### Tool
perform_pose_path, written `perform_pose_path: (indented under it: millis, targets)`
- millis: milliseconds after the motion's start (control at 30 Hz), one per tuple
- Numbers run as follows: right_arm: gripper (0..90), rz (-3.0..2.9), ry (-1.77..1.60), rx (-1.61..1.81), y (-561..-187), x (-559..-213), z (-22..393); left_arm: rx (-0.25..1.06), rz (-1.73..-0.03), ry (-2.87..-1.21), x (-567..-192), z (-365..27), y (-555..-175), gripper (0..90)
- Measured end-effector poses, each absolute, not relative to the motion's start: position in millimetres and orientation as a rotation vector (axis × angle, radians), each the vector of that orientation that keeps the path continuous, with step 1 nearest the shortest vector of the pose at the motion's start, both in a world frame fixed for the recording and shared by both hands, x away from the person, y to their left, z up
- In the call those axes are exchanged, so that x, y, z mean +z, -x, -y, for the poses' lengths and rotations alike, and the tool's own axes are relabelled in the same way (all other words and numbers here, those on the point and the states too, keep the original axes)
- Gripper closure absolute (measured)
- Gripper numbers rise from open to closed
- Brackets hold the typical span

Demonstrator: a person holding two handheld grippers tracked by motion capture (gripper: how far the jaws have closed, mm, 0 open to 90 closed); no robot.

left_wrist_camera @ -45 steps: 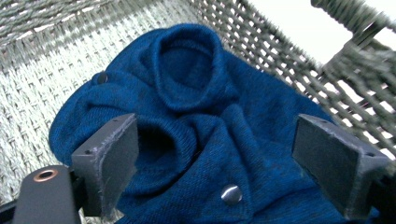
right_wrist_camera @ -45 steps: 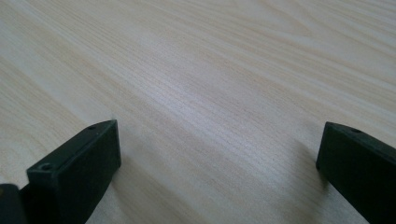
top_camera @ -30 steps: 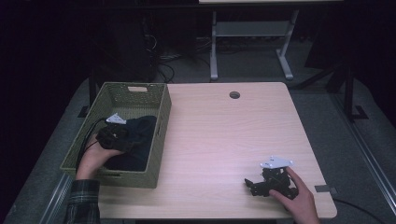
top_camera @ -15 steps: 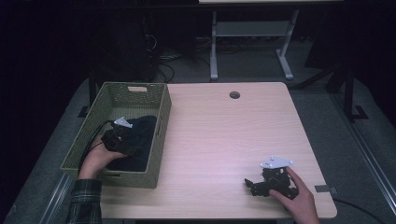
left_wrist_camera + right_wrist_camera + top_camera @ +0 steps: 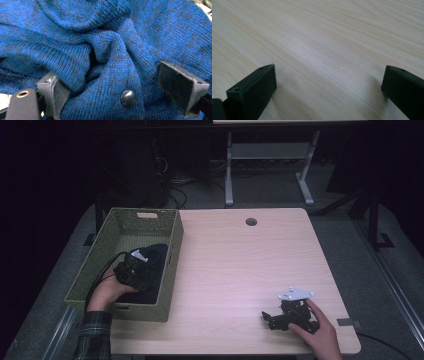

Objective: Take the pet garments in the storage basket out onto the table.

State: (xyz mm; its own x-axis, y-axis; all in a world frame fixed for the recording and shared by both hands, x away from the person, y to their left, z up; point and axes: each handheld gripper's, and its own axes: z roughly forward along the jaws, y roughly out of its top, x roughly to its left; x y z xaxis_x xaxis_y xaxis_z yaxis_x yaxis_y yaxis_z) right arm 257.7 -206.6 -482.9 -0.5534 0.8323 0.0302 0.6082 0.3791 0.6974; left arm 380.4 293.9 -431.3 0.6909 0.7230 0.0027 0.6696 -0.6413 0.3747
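A dark blue knitted garment (image 5: 156,254) lies bunched in a green woven basket (image 5: 120,306) at the table's left. My left gripper (image 5: 140,269) reaches down inside the basket onto the garment. In the left gripper view the jaws stand wide apart and press into the blue knit (image 5: 75,30), with a fold and a dark snap button (image 5: 128,98) between them; the left gripper (image 5: 111,78) is open. My right gripper (image 5: 268,320) rests on the wooden table (image 5: 240,260) near its front right edge, jaws pointing left. It (image 5: 328,82) is open over bare wood.
The basket's far half shows its bare woven floor (image 5: 132,232). A round cable hole (image 5: 251,222) sits near the table's far edge. A grey tape patch (image 5: 348,322) marks the front right corner. Dark floor and a white stand (image 5: 270,155) lie beyond.
My left gripper has edged a little to the right across the garment inside the basket. The right gripper has stayed where it was.
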Motion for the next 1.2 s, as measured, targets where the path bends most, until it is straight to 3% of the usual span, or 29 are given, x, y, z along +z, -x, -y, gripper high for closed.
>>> perform_pose_path:
  millis: [133,400,467,1200]
  targets:
    - [0.0,-2.318,-1.260,0.964,-257.8,-482.9,206.6,0.225,-1.088,-2.585,-430.7,-292.4,-379.0,25.7]
    - [0.0,-2.318,-1.259,0.964,-257.8,-482.9,206.6,0.239,-1.084,-2.585,-423.3,-290.8,-374.7,59.1]
    - [0.0,-2.318,-1.260,0.964,-257.8,-482.8,206.6,0.227,-1.105,-2.566,-421.6,-292.4,-375.3,62.3]
    - [0.0,-2.318,-1.261,0.964,-257.8,-482.8,206.6,0.287,-1.139,-2.294,-383.3,-310.7,-372.6,64.6]
